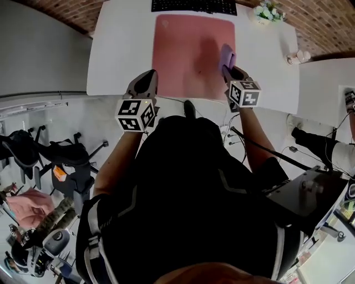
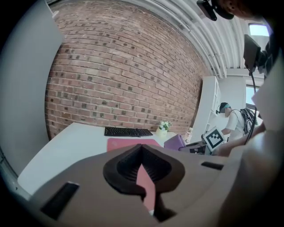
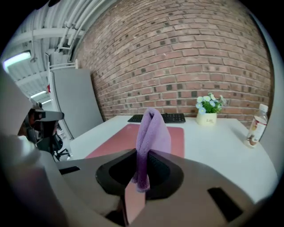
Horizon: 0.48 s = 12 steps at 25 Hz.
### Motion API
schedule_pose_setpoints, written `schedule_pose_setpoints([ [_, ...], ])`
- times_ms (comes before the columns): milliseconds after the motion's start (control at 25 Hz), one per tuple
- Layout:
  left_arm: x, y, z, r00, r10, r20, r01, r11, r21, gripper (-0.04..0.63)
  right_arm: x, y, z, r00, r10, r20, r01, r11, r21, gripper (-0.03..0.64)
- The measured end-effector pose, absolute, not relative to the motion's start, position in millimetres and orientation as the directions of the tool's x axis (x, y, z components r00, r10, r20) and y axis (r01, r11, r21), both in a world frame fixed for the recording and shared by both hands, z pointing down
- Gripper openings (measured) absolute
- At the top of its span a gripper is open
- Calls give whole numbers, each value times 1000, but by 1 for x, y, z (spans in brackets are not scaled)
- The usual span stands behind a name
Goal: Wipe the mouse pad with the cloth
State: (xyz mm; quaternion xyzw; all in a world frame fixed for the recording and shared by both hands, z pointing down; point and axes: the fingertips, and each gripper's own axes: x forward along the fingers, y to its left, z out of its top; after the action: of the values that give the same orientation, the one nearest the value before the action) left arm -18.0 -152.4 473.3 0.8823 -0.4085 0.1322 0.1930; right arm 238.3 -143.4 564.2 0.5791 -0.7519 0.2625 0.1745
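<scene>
A pink mouse pad [image 1: 194,55] lies on the white table [image 1: 119,50], just in front of a black keyboard [image 1: 194,5]. My right gripper [image 1: 233,71] is over the pad's right edge, shut on a purple cloth [image 1: 228,55]. In the right gripper view the cloth [image 3: 153,131] stands up folded between the jaws, above the pad [image 3: 120,139]. My left gripper [image 1: 145,83] hovers at the pad's near left corner by the table edge. Its jaws look shut with nothing in them in the left gripper view [image 2: 143,150], where the pad [image 2: 128,142] and cloth [image 2: 174,142] also show.
A small pot of flowers [image 1: 269,12] and a lying bottle [image 1: 297,56] sit at the table's right side. A brick wall runs behind the table. Chairs and gear stand on the floor at the left [image 1: 61,161]. A person [image 2: 230,117] is far off to the right.
</scene>
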Motion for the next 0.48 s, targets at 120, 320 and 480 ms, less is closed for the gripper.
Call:
schedule_pose_setpoints([
  [120, -4, -156, 476, 639, -656, 400, -763, -604, 229, 5, 273, -138, 574, -197, -782, 591, -979, 126, -159, 54],
  [320, 8, -162, 483, 620, -666, 415, -779, -586, 223, 5, 315, -123, 591, -115, -766, 632, -993, 79, -85, 54],
  [480, 21, -167, 490, 606, -663, 440, -788, -576, 218, 5, 332, -118, 608, -73, -747, 661, -997, 76, -24, 54],
])
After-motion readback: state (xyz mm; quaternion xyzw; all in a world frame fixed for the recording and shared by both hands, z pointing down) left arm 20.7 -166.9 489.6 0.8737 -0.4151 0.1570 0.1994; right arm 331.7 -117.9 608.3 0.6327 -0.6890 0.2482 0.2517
